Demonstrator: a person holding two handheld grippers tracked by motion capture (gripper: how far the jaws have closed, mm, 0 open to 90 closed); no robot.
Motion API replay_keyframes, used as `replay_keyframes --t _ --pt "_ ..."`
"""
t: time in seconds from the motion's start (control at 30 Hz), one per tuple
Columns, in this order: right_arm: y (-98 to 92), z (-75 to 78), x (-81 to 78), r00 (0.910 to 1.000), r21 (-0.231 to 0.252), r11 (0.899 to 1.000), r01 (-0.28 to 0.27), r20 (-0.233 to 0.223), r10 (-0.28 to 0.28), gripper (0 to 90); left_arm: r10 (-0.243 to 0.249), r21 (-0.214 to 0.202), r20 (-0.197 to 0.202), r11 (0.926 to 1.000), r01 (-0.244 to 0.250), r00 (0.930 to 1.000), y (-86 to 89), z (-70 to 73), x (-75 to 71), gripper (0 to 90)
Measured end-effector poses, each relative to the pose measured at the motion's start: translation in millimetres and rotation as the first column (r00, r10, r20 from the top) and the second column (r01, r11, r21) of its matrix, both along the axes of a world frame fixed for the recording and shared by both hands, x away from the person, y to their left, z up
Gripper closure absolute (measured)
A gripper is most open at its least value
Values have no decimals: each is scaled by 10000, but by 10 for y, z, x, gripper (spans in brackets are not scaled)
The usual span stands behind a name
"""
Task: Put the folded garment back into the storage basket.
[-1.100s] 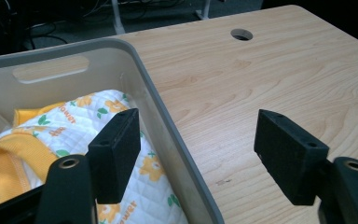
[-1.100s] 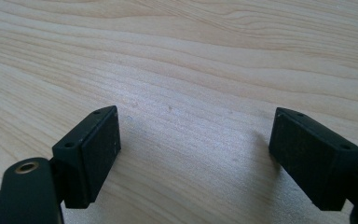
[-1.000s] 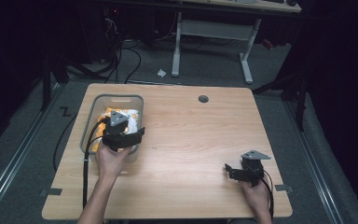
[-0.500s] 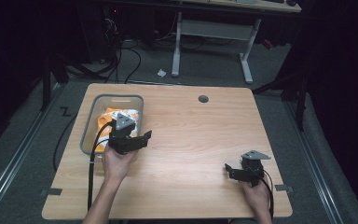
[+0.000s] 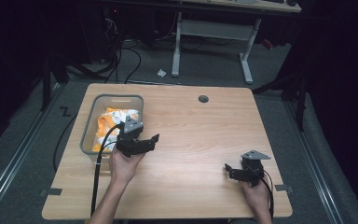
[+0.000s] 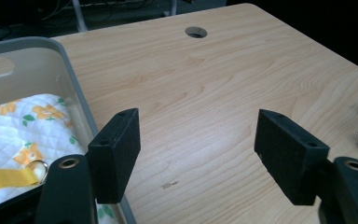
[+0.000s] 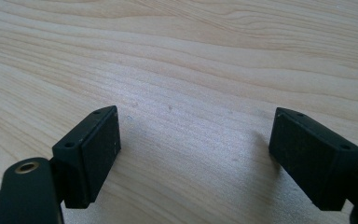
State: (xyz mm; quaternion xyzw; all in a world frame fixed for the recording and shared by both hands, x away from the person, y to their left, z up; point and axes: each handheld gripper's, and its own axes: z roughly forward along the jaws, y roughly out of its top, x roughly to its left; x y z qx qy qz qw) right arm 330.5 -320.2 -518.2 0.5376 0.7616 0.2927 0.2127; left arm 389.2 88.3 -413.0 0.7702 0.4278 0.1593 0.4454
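In the left gripper view, a yellow strap (image 6: 4,179) crosses the bin's cloth (image 6: 28,126); both tools gape wide, empty.

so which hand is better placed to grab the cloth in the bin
Left. The left tool is open right beside the grey bin holding the orange-print cloth; the right tool rests across the table.

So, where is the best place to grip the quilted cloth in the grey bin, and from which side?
Probably the yellow strap with its metal ring: it lies on top of the quilted cloth, at the end nearest the left gripper. Come from above, over the grey bin, because its walls block any level approach. Those jaws stand open and empty beside the rim.
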Motion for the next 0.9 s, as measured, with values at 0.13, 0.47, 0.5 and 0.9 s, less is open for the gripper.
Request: replay_keyframes --t 0.13,0.47,0.5,0.9 --pt "0 0 0 10000 2 10000 -1 1 1 165 -44 -122 -22 9999 44 10000 -31 -24 -14 315" --pt "0 0 0 10000 0 10000 -2 0 2 166 -180 -127 -110 9998 179 9998 -144 -125 -47 316" --pt "0 0 0 10000 -1 10000 -3 2 3 165 -250 -166 -170 9996 247 9995 -171 -150 -52 316" --pt "0 0 0 10000 2 10000 -1 3 1 165 -543 -307 -524 9981 528 9971 -290 -281 -59 318"
